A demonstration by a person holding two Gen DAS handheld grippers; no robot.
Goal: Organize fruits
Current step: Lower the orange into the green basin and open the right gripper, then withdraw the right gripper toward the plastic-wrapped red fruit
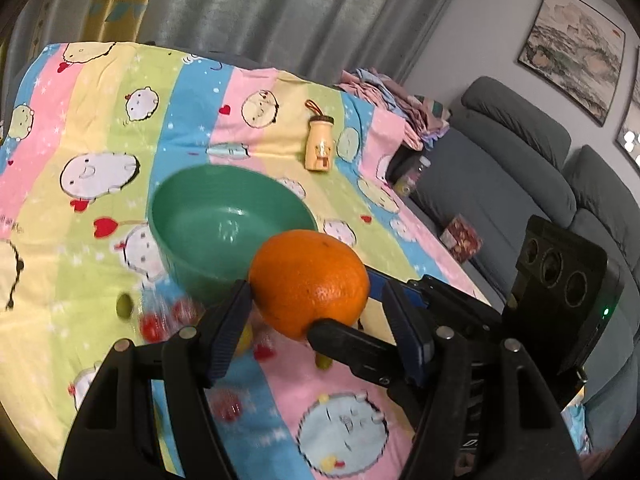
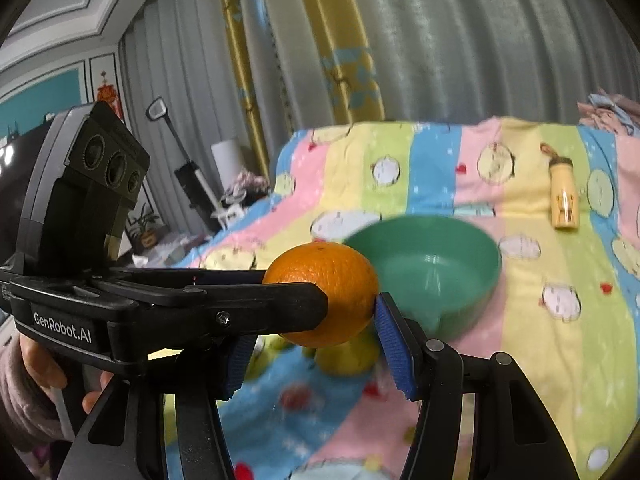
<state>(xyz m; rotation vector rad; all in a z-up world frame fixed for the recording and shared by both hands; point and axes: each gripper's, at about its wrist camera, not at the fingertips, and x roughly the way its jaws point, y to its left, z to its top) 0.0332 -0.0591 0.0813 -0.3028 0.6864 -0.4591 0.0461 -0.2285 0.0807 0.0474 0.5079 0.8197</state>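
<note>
Striped cloth (image 1: 100, 240), orange (image 1: 310, 282) pinched between both tongs (image 1: 316, 316)

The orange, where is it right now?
In both views the orange hangs above the striped cloth, pinched among the two claws' fingers, just in front of the empty green bowl.

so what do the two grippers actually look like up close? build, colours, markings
Both are black plastic handheld clamps with silver pivot bolts and jaws lined with ribbed blue pads. The left gripper carries white "GenRobot.AI" lettering on its body and a black block with three round lenses on top. The right gripper has the same lens block plus a small green light. A pinkish fuzzy sleeve shows behind the left one.
</note>
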